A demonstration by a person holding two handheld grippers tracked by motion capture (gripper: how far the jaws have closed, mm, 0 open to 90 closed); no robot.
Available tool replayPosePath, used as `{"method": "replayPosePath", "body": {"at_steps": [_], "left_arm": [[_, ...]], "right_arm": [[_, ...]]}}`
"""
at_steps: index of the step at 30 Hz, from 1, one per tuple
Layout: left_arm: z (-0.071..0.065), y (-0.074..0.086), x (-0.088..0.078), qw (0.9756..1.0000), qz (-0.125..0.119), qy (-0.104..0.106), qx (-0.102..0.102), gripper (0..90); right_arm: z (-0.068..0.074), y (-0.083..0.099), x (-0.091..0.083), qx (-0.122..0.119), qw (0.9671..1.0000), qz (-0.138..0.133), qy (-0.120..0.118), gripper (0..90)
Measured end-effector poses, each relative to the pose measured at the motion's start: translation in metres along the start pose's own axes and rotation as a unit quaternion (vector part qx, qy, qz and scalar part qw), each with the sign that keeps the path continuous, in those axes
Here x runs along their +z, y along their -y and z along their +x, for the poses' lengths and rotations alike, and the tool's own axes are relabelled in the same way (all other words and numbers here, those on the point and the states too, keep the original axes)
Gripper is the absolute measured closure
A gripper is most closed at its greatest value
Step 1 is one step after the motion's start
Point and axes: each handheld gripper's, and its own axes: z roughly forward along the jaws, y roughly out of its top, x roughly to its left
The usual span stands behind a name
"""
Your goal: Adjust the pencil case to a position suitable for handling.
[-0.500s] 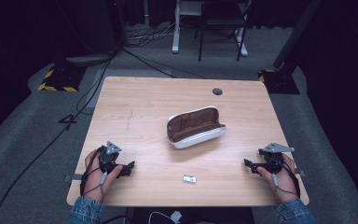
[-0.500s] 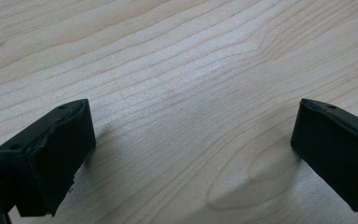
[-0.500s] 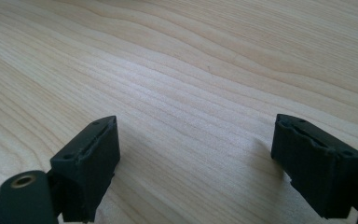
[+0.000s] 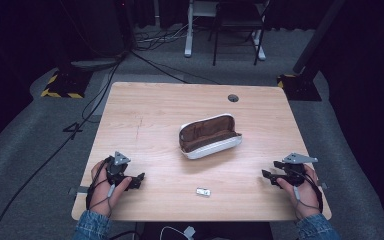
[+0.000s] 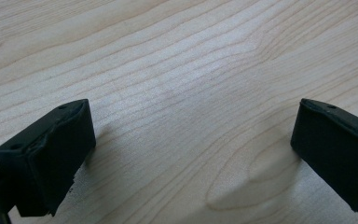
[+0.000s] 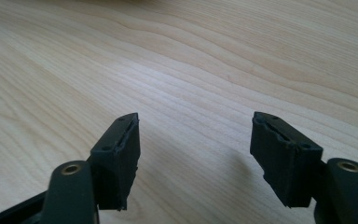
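High view: a light wooden table (image 4: 145,107) bearing an open case (image 4: 209,136), white outside and brown-lined within, lying a little beyond the table's middle. The long axis of the case runs roughly across the table, tilted so that its right end sits slightly farther from the person than its left end; the opening faces upward and toward the far edge, and the white shell's rounded side faces the person. A small silvery object (image 4: 203,191), too small to identify, lies on the table near the front edge, well apart from the case and between the two hands.

The left gripper (image 4: 139,179) rests on the table near the front left corner, held in the person's left hand (image 4: 102,186), jaws pointing toward the table's middle. The right gripper (image 4: 270,176) rests near the front right corner in the right hand (image 4: 305,192), jaws pointing leftward. Both are well apart from the case.

Left gripper view: the two black jaws stand wide apart over bare wood grain, nothing between them.

Right gripper view: the jaws are parted moderately, narrower than the left pair, with bare wood between them and nothing gripped.
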Motion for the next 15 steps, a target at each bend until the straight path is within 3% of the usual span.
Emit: {"method": "replayPosePath", "body": {"at_steps": [8,15], "left_arm": [[0.0,0.0,0.0,1.0,0.001,0.001,0.0,0.2],[0.0,-0.001,0.001,1.0,-0.001,0.002,0.0,0.2]], "right_arm": [[0.016,-0.01,-0.014,-0.02,0.9995,-0.016,-0.016,35.3],[0.032,-0.018,-0.024,-0.023,0.9988,-0.022,-0.036,35.3]]}}
